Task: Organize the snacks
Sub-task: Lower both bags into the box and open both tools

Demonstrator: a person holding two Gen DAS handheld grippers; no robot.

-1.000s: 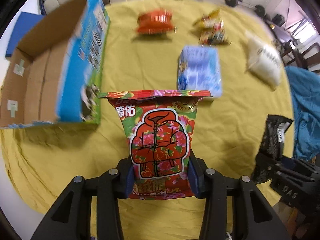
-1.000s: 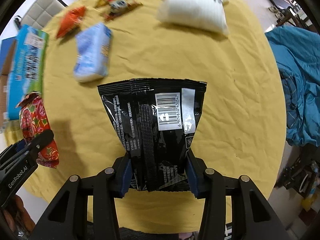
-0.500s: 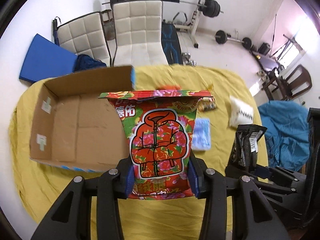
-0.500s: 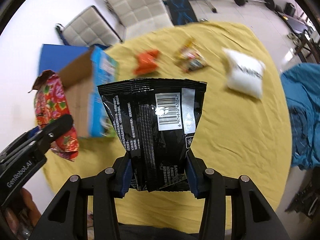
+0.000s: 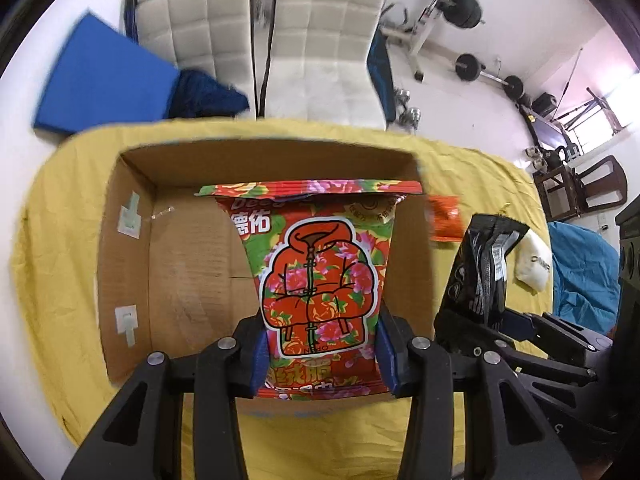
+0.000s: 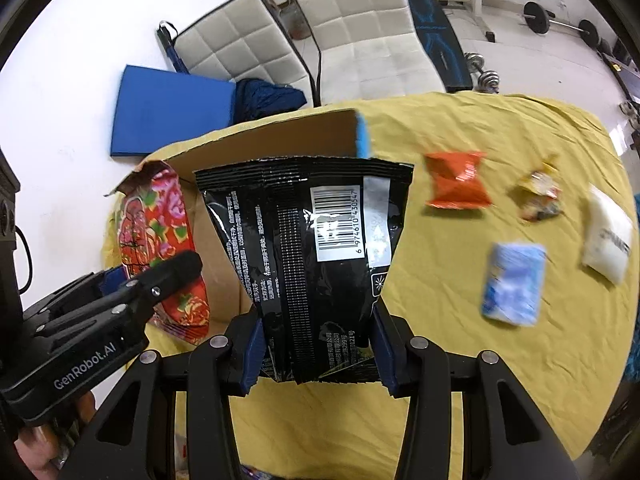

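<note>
My left gripper (image 5: pixel 322 350) is shut on a red floral snack bag (image 5: pixel 318 276), held upright above the open cardboard box (image 5: pixel 188 264). My right gripper (image 6: pixel 316 350) is shut on a black snack bag (image 6: pixel 308 248), just right of the box (image 6: pixel 272 140). The right wrist view also shows the floral bag (image 6: pixel 158 236) in the left gripper (image 6: pixel 120 304). In the left wrist view the black bag (image 5: pixel 482 264) hangs beside the box's right wall.
On the yellow tablecloth (image 6: pixel 460 360) lie an orange packet (image 6: pixel 456 180), a small yellow packet (image 6: pixel 540 194), a light blue pack (image 6: pixel 512 282) and a white bag (image 6: pixel 608 240). Two white chairs (image 5: pixel 324 36) and a blue mat (image 5: pixel 100 80) stand beyond the table.
Both grippers have lifted and swung left with their bags. The floral bag now hangs over the box's inside and the black bag has come up beside the box.
</note>
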